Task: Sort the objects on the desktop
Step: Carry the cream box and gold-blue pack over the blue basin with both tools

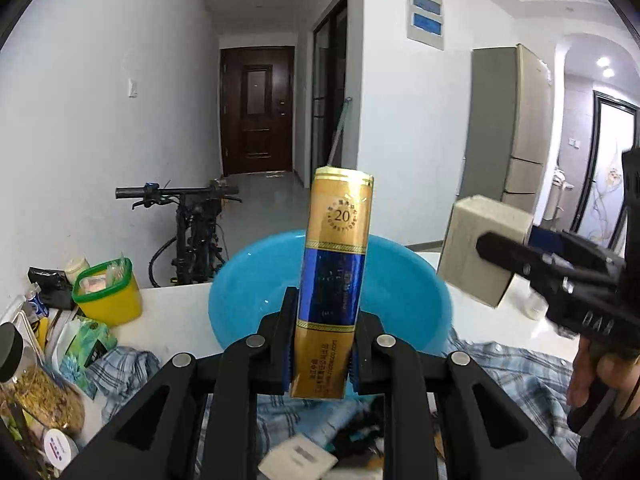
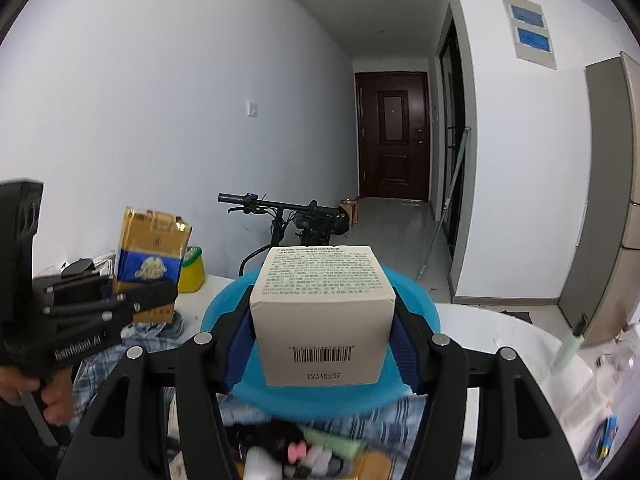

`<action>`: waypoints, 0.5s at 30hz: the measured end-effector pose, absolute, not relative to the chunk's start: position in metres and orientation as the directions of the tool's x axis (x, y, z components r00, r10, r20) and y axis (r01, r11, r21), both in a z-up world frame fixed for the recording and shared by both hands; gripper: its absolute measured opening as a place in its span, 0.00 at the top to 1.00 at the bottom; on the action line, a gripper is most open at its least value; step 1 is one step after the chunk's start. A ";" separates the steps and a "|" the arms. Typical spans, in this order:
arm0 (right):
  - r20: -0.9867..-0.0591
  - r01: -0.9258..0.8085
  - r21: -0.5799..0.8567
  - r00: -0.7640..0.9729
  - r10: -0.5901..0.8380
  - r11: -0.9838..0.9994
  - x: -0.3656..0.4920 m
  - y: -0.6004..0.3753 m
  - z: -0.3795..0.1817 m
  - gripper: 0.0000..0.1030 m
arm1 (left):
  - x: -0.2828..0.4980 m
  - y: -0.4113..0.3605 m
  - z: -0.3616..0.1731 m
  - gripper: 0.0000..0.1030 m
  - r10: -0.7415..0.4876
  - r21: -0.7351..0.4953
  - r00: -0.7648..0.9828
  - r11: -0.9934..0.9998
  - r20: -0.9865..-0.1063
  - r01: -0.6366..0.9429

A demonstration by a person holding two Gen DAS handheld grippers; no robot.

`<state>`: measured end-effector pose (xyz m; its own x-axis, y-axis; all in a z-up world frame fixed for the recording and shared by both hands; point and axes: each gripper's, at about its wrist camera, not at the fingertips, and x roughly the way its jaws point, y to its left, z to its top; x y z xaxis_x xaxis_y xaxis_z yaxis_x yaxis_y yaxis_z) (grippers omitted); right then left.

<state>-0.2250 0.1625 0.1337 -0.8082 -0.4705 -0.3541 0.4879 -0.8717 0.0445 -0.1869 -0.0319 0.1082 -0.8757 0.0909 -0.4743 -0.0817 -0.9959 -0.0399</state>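
Gold-and-blue cigarette pack and white cardboard box: your left gripper and right gripper are pinching them above the round blue plastic basin; next, I judge, you're lowering and releasing.

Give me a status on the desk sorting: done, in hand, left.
Done: nothing visibly sorted; what shows of the blue basin looks bare. In hand: the left gripper is shut on the gold-and-blue pack, the right gripper on the white carton, both held up near the basin. Left: the clutter on the plaid cloth, plus the yellow tub and packets at the table's edge.
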 end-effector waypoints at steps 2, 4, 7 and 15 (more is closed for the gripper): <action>-0.358 0.492 0.046 -0.804 -0.474 -0.869 -0.240 0.159 0.140 0.43 | -0.200 -0.036 0.108 0.79 0.100 -0.057 -0.872 -0.995 -0.479 -0.082; -0.380 0.511 0.021 -0.791 -0.480 -0.859 -0.255 0.151 0.143 0.43 | -0.213 -0.041 0.108 0.79 0.093 -0.074 -0.872 -0.995 -0.480 -0.065; -0.416 0.521 -0.026 -0.782 -0.464 -0.853 -0.273 0.140 0.140 0.43 | -0.234 -0.051 0.106 0.79 0.080 -0.094 -0.871 -0.995 -0.484 -0.039; -0.485 0.526 -0.018 -0.748 -0.453 -0.850 -0.302 0.130 0.108 0.43 | -0.272 -0.064 0.077 0.79 0.082 -0.119 -0.836 -0.993 -0.543 -0.020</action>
<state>-0.3021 0.1304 0.1077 -0.7484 -0.4527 -0.4847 0.5259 -0.8504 -0.0178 -0.2715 -0.0639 0.0767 -0.8356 0.0823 -0.5432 -0.0201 -0.9926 -0.1194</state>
